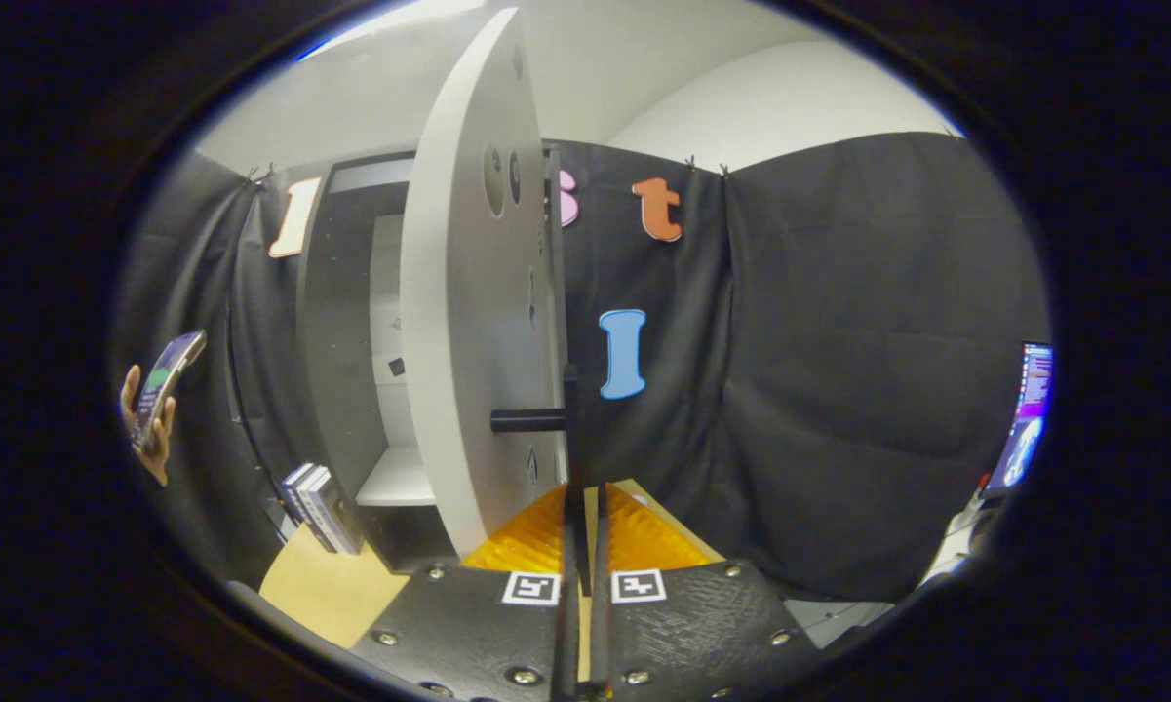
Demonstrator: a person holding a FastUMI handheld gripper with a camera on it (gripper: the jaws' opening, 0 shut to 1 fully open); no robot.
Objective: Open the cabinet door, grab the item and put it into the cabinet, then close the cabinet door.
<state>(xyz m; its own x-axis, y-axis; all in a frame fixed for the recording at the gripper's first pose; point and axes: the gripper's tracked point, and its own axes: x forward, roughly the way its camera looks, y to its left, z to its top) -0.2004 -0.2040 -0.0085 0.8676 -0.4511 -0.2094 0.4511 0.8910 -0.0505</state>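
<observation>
Door-opening step. Tool (585, 517) at bottom centre, fingers pressed nearly together, probably pinching the door (468, 322) edge under the handle (531, 420). Door swung wide, cabinet (351, 322) open mid-left. Item, a box (320, 507), stands lower left on the table (327, 590). Next: release, reach for box.

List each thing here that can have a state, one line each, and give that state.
cabinet door: swung open, edge-on to the camera.
handle: between the tongs' fingers, which are closed around it.
tongs: shut on the handle.
cabinet: open, its white shelf bare.
books: standing upright outside the cabinet.
phone: held up in a hand.
laptop: screen lit.
</observation>
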